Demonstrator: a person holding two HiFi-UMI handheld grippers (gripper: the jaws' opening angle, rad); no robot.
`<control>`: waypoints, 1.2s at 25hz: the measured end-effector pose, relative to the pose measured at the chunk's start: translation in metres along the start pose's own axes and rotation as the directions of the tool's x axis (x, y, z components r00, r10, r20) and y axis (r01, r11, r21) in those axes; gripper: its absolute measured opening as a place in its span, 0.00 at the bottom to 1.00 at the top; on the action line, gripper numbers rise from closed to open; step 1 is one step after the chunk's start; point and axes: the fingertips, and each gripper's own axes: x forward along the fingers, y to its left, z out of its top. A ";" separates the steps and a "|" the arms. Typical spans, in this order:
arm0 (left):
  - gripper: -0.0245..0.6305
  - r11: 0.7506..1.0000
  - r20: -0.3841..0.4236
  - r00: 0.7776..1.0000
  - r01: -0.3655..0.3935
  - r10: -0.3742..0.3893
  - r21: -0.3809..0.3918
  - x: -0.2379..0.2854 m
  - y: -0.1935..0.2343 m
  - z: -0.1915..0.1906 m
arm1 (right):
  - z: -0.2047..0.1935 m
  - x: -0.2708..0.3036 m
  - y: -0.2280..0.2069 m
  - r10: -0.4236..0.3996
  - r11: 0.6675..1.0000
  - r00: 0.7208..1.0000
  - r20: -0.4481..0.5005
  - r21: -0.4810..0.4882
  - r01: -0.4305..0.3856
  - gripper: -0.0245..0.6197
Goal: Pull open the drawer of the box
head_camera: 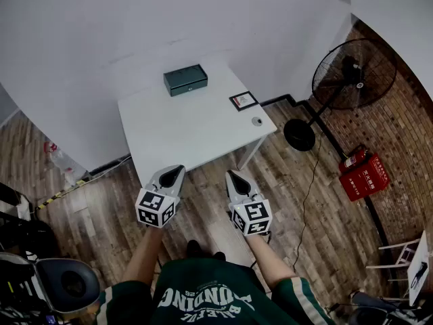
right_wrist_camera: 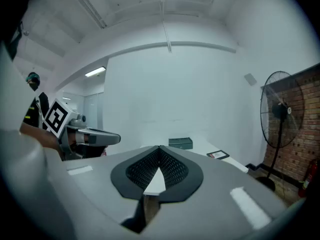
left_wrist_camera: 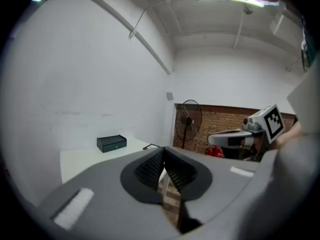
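At the far edge of the white table point(head_camera: 196, 137), close to the wall, the dark box point(head_camera: 185, 80) is set with its drawer front turned toward the person, presumably for a straight pull. The left gripper point(head_camera: 171, 176) and right gripper point(head_camera: 237, 180) are held level near the near edge, well apart from it. The 2 jaws of each are pressed together on nothing, so the reach is judged not yet begun.

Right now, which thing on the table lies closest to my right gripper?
The small round grey object by the near right corner; the black-framed card and dark box lie farther back.
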 end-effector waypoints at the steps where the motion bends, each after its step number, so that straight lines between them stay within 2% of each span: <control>1: 0.12 1.000 0.000 1.000 0.001 -0.001 -0.001 0.000 0.001 0.000 | 0.001 0.001 0.000 -0.007 1.000 1.000 0.003 -0.003 0.007 0.04; 7: 0.12 1.000 -0.004 1.000 0.017 -0.017 -0.007 0.004 0.014 -0.002 | 0.009 0.011 0.008 0.013 0.999 0.998 0.062 -0.039 -0.010 0.04; 12: 0.12 0.999 -0.007 0.999 0.036 -0.036 -0.001 0.007 0.028 -0.004 | 0.000 0.029 0.006 -0.024 1.000 0.999 0.026 -0.005 0.024 0.04; 20: 0.12 0.999 -0.013 0.999 0.046 -0.046 -0.002 0.013 0.055 -0.007 | 0.001 0.046 -0.001 -0.076 0.997 0.995 0.058 0.002 0.076 0.04; 30: 0.12 0.999 -0.032 0.999 0.032 -0.033 -0.018 0.047 0.080 -0.009 | -0.004 0.084 -0.022 -0.043 0.999 0.997 0.059 0.027 0.042 0.04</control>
